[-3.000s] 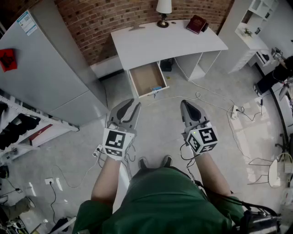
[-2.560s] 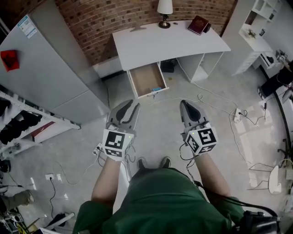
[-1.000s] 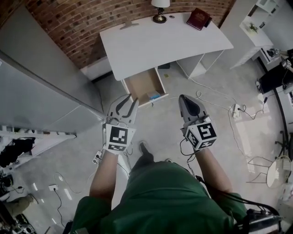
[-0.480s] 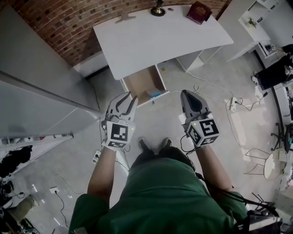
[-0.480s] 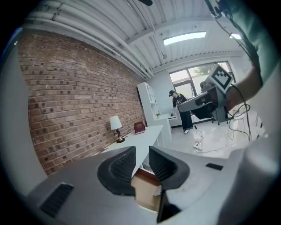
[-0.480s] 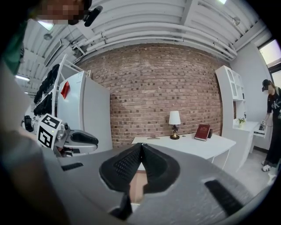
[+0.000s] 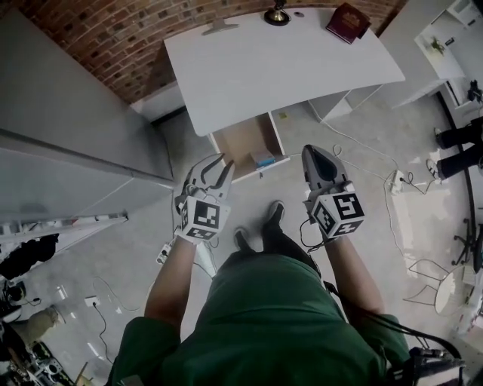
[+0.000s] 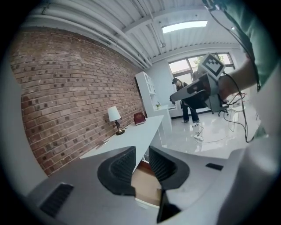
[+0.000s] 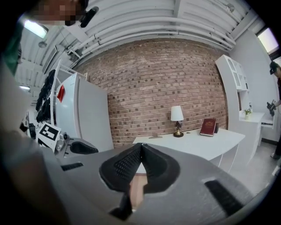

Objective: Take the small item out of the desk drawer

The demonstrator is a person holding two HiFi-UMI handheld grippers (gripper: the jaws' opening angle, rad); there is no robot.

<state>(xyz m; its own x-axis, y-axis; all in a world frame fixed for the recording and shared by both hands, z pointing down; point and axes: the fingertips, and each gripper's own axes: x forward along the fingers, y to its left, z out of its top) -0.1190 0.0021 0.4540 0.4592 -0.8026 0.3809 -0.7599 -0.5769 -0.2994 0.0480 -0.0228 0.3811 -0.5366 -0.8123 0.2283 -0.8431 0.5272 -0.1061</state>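
Left gripper [image 7: 225, 161] nearer the drawer [image 7: 245, 143]; lamp [image 7: 277, 15], book [image 7: 348, 21] on desk [image 7: 279, 68]

The head view looks steeply down over the person's [image 7: 264, 324] body, taking in the whole white desk [image 7: 279, 68] at the top of the frame and its open drawer [image 7: 245, 142] near centre; the left gripper [image 8: 141, 151] view sits low and near, looking along the desk, with the brick wall [image 8: 66, 88] filling its left; the right gripper [image 9: 141, 147] view faces that wall squarely; all three share the desk, lamp [image 9: 177, 117] and red book [image 9: 208, 127]; each gripper view catches the other gripper at its edge.
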